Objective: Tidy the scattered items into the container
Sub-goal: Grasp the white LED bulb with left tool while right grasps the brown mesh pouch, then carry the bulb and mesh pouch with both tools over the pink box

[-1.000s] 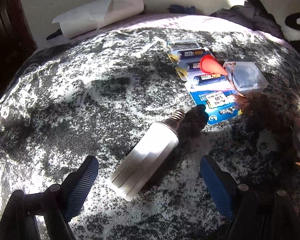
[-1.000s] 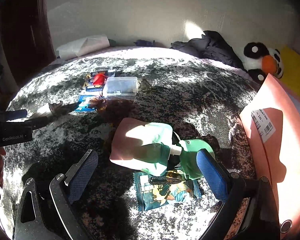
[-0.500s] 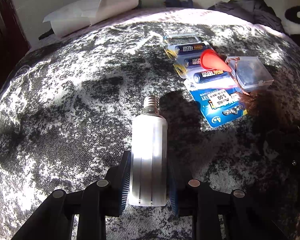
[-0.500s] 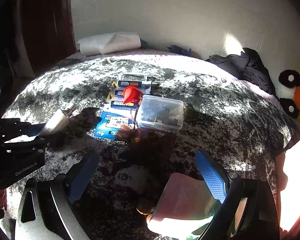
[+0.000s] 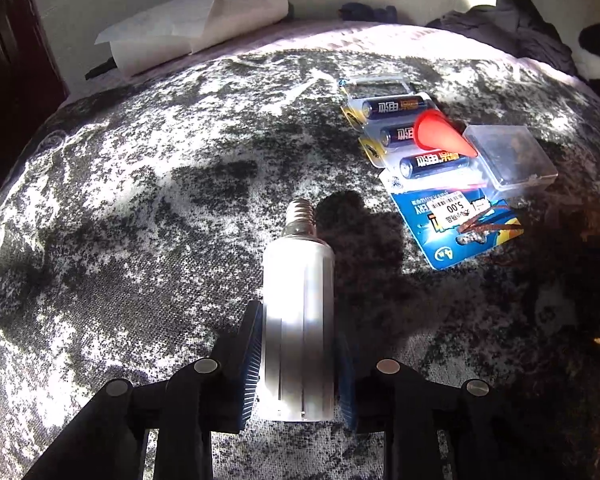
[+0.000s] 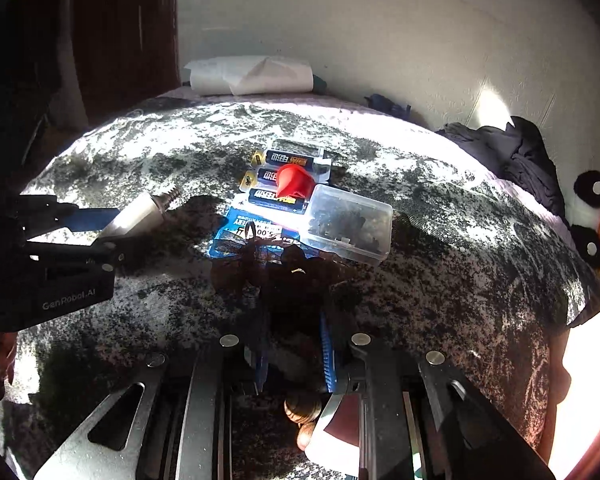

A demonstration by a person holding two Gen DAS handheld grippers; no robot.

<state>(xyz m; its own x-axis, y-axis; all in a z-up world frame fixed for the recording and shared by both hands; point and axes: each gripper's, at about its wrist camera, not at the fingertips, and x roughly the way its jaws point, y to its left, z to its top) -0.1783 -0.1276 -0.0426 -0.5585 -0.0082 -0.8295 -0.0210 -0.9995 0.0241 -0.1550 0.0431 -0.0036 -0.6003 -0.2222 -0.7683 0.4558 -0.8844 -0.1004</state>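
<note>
The left claw was closed on a white bulb, its blue pads pressed against both sides of the cylindrical body. The bulb's screw base pointed away from the claw, towards the far edge of the bed, which was covered in a mottled grey and white spread. The right wrist view showed the same grip from the side, with the bulb lifted at a slant near the bed's left edge.

The right claw was closed on a dark brown tangle of beads and cord, which sat in deep shadow between the blue pads. Exactly what the tangle was could not be told. A few round wooden beads showed below the pads.

Towards the middle of the bed lay a blue pack of batteries, with a red cone resting on top of it. A clear plastic box touched the pack's right side and held dark small parts.

At the far edge of the bed lay a roll of white paper, and a heap of dark clothing sat at the far right corner with a plush penguin beside it. The container was not clearly visible in either view.
</note>
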